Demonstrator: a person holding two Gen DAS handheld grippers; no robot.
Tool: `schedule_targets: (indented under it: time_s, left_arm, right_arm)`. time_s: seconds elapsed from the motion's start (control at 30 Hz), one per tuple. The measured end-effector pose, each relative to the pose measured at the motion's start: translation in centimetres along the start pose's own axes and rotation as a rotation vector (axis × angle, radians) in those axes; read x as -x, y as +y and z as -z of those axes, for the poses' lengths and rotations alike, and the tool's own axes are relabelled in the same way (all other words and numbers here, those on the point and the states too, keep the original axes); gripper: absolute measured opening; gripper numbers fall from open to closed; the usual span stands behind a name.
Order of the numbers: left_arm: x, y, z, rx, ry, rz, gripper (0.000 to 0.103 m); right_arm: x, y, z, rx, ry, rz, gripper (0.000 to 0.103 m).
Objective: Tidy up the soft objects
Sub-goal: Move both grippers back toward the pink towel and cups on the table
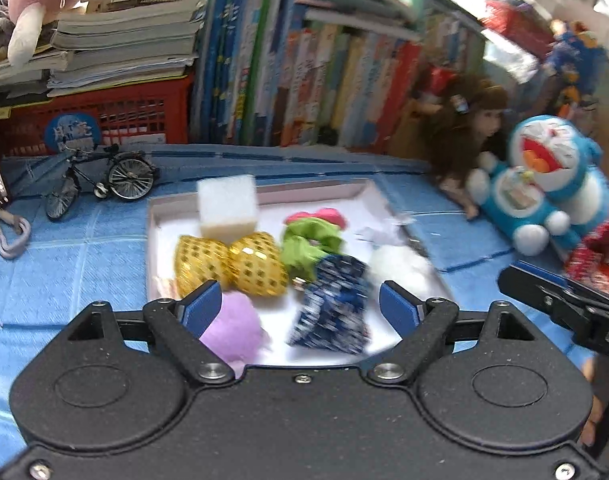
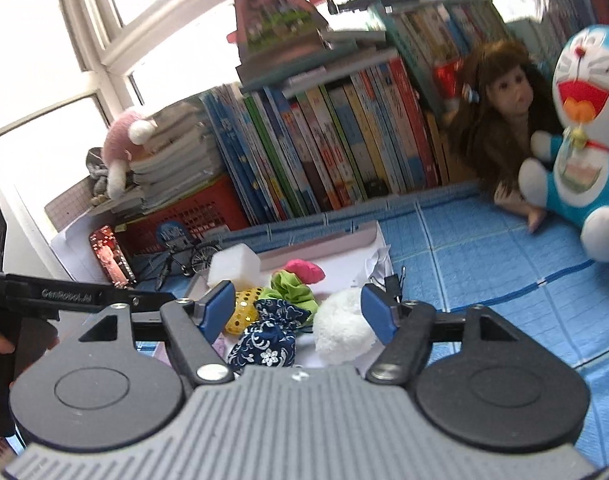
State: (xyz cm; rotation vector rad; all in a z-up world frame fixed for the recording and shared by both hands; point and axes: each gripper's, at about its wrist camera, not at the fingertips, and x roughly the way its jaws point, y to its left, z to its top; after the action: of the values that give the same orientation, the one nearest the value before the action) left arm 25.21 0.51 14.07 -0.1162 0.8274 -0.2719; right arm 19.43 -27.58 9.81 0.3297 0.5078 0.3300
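A shallow white tray was seen lying on a blue mat, and every soft item was placed inside it. A white foam block was set at the tray's far left, with 2 gold sequined cushions just in front of it. A green and pink cloth bundle was found mid-tray, a blue patterned pouch nearer the front, a white pompom at the tray's right, and a purple pompom at its front left. The left gripper was held above the tray's front, jaws apart and gripping nothing. The right gripper was likewise spread wide, empty, above the tray's right.
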Motion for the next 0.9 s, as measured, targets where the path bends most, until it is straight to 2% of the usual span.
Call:
schedule_targets:
  time_s: [0.1,0.2,0.47,0.7,0.9]
  left_arm:
    - [2.0,-0.6,1.9,0.019,-0.018,0.075,0.086]
    - [4.0,-1.2,3.8,0.015,-0.041,0.114,0.086]
    - [8.2,-2.2,8.9,-0.019,-0.17,0.13,0.091]
    - [9.4,-2.7,14.0,-0.018,-0.268,0.062,0.092]
    - [8.8,-4.3,18.1,-0.073,-0.328,-0.024,0.092]
  right_arm:
    - [2.4,0.5,0.7,0.033,-0.046,0.005,0.084]
    - [4.4,1.1,1.4,0.075,-0.08,0.022,0.086]
    - [7.5,2.4,4.6,0.182,-0.129,0.067,0.088]
    - [7.9,3.6,8.3,0.278,-0.155,0.115,0.089]
    - [6.8,3.2,11.2,0.263,-0.146,0.12,0.089]
